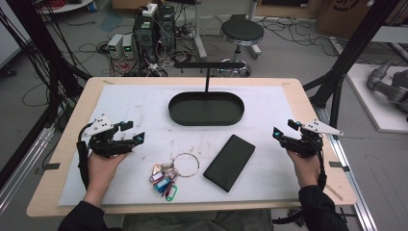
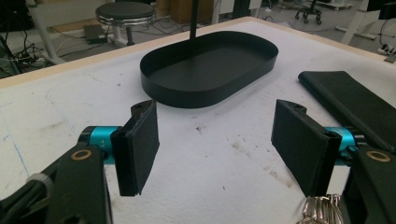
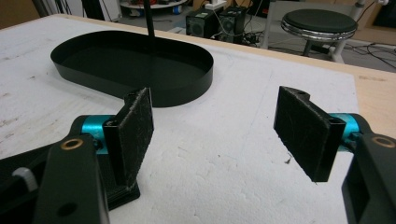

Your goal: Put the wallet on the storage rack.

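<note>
A black stool [image 1: 241, 32] stands beyond the table [image 1: 72, 130].

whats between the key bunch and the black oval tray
Only bare white mat: in the high view the stretch from the key bunch up to the black oval tray holds nothing. The black wallet lies off to the right of it.

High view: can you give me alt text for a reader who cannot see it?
A person holds an open left hand-held gripper and an open right hand-held gripper above a white mat, each near one side edge. Between them lie a bunch of keys with coloured tags and a black case; an empty black oval tray sits farther back.
</note>
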`<state>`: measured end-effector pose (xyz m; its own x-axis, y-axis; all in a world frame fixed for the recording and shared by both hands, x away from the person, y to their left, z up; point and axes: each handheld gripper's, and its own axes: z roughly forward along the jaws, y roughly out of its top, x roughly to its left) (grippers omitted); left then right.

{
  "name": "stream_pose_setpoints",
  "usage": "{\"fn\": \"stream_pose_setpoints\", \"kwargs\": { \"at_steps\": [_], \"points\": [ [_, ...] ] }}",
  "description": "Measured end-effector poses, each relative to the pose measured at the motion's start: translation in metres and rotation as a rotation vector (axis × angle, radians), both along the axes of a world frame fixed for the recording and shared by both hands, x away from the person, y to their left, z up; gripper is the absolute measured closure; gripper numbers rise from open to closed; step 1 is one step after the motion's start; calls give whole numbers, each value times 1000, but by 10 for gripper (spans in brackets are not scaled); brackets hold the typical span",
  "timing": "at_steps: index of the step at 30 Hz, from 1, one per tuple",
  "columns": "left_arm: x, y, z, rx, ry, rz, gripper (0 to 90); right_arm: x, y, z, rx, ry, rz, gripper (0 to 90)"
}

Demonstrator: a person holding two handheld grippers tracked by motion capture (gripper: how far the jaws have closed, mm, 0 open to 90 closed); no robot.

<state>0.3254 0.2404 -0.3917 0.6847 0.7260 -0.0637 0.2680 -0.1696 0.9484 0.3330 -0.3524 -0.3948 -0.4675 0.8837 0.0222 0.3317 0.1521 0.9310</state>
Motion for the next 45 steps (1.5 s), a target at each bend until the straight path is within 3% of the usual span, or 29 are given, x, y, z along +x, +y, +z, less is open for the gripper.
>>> {"fn": "stream_pose_setpoints", "kwargs": {
  "at_steps": [5, 7, 9, 12, 20, 25, 33, 40, 45],
  "points": [
    [0, -2, 1, 5, 8, -8, 320, -1, -4, 1, 19, -25, -18, 290],
    [-1, -3, 3, -16, -3, -20, 291, -1, -6, 2, 23, -28, -19, 290],
    [0, -8, 8, 6, -12, -17, 262, -1, -7, 3, 29, -27, -17, 292],
    [2, -12, 7, 5, -18, -29, 255, 0, -7, 3, 30, -17, -3, 292],
    [2, -25, 0, -2, 14, -61, 268, -3, -3, 6, -2, -26, 20, 330],
    [-4, -41, 1, -8, 15, -101, 310, -4, -2, 7, -13, -37, 15, 330],
    [-20, -78, -2, -43, 57, -185, 377, -6, -2, 8, -22, -47, -3, 333],
    [-35, -116, -8, -6, 92, -229, 433, -5, -2, 9, -27, -56, -8, 336],
    [-41, -131, -14, 4, 124, -222, 467, -5, -1, 9, -29, -60, -11, 336]
  ]
}}
